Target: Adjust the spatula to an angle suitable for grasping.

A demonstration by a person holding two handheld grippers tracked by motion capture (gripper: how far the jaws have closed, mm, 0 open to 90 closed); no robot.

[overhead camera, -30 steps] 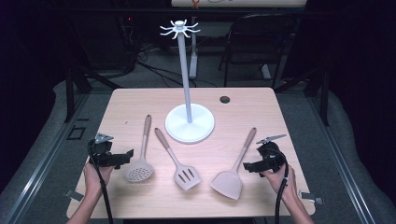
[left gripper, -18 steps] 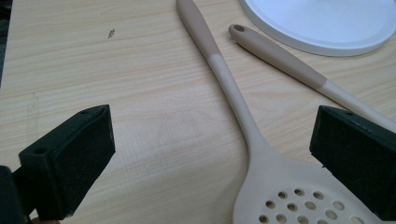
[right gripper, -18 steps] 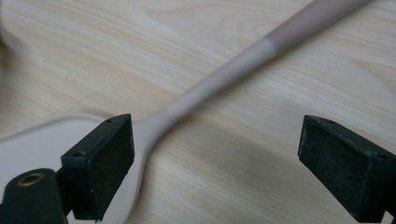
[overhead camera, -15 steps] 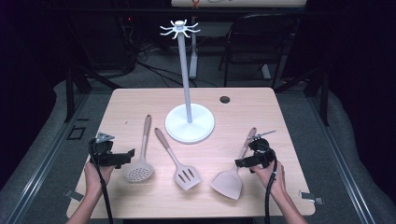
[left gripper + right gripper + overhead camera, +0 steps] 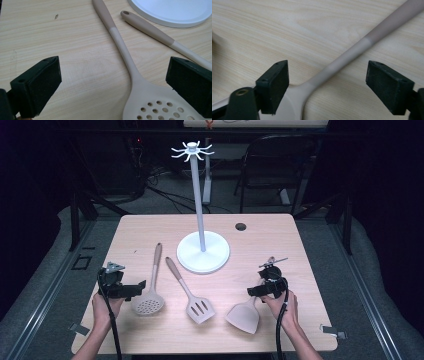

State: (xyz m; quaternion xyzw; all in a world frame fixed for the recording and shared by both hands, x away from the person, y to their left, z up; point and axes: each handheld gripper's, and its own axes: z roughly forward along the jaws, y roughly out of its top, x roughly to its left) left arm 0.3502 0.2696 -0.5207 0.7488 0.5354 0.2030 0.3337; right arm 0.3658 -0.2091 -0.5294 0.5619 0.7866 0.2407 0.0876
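Observation:
Three beige utensils lie on the wooden table [image 5: 150,235]: a perforated skimmer [image 5: 148,305], a slotted spatula [image 5: 199,309] and a solid spatula [image 5: 243,316]. My left gripper [image 5: 134,288] stands open just left of the skimmer's head. In the left gripper view the left gripper [image 5: 113,67] has its jaws wide apart, with the skimmer [image 5: 140,82] low between them, untouched. My right gripper [image 5: 254,291] sits over the solid spatula's neck. In the right gripper view the right gripper [image 5: 328,68] straddles that neck [image 5: 342,61]. Its jaws have just been closing, and neither pad touches the neck.
A white stand [image 5: 202,252] with a tall pole and a ring of hooks [image 5: 191,151] rises at the table's middle back; its base [image 5: 175,12] lies close to the utensil handles. A round hole [image 5: 241,226] marks the far right of the tabletop. A chair [image 5: 280,165] stands behind.
My right gripper has moved left from beside the solid spatula to over its neck, and its jaws have narrowed a little. The left gripper has stayed where it was.

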